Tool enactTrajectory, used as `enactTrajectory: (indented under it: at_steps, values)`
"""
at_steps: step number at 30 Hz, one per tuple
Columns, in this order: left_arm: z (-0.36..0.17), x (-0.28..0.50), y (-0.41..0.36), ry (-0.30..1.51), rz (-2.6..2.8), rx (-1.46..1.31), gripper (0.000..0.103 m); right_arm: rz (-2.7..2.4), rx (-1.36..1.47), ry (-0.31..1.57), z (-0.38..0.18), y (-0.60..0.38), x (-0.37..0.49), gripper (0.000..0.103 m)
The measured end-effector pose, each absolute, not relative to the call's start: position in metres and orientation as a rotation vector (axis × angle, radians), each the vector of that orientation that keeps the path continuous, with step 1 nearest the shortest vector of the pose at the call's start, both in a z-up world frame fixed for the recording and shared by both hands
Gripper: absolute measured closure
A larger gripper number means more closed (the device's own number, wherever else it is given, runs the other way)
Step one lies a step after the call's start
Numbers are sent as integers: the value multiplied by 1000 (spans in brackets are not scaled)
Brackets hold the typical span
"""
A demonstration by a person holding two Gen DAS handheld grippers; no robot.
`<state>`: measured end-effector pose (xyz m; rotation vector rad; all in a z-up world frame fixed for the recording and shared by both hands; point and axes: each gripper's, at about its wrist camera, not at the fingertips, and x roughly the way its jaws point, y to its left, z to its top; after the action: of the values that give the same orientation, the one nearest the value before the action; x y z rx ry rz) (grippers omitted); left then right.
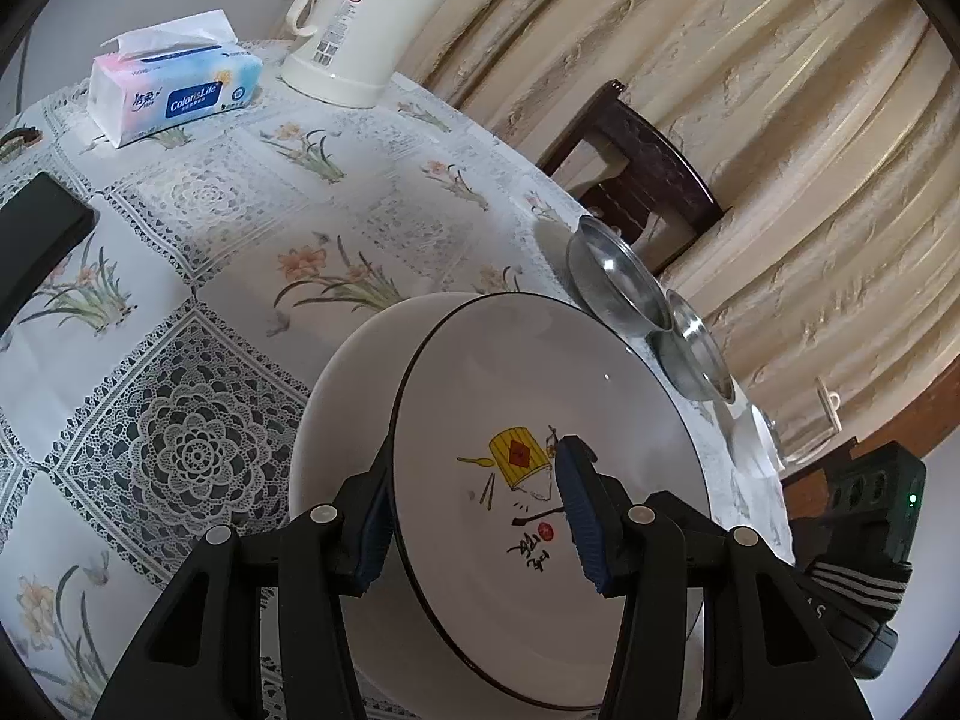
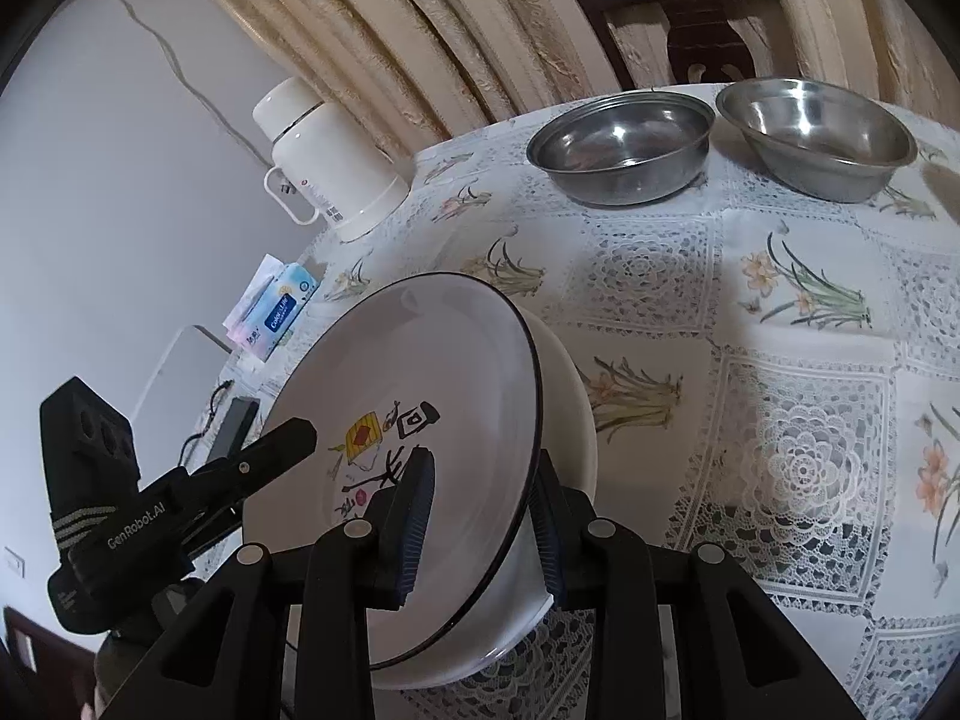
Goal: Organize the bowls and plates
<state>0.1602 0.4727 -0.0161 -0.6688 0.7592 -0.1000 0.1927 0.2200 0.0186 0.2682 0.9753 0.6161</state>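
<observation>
Holds the painted plate [image 1: 540,396] nested inside the plain white plate [image 1: 336,420] as one stack, tilted on edge over the near side of the table [image 2: 780,312], apparently lifted off the cloth, though the lowest rim is hidden. Pinches both rims together with the left hand-held gripper [image 1: 474,450], one pad on the painted face and the other behind the white plate's back, so neither dish can slide off its partner. Does the same from the opposite side with the right hand-held gripper [image 2: 483,459], pressed across both plates. Looks like a two-sided grip chosen to share the weight and stop the stack swinging or splitting. Leaves the two steel bowls [image 2: 621,144] [image 2: 816,132] side by side at the far edge, rims nearly touching, in front of the dark chair [image 1: 648,168] and well apart from the plates. Probably means plates are gathered first, with the bowls not yet nested. Keeps the cream kettle [image 1: 372,18] and tissue pack [image 1: 174,90] off at the far left corner, out of the carrying path. Calls next for a level set-down somewhere free; risks a slip if either pinch loosens early.
</observation>
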Motion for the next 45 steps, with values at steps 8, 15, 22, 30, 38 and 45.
enactTrajectory:
  at_steps: [8, 15, 22, 30, 38, 45]
  values:
    - [-14, 161, 473, 757, -75, -633, 52, 591, 208, 953, 19, 228, 188, 69]
    - [-14, 160, 476, 747, -57, -625, 51, 588, 202, 948, 19, 230, 186, 69]
    - [-14, 160, 474, 749, -56, -610, 51, 580, 188, 945, 20, 231, 184, 69]
    - [-13, 161, 473, 744, -57, -605, 47, 562, 219, 939, 23, 225, 184, 59]
    - [2, 159, 479, 692, -41, -570, 43, 555, 244, 917, 28, 218, 182, 57]
    - [0, 158, 477, 709, -40, -574, 42, 553, 277, 907, 31, 210, 177, 56]
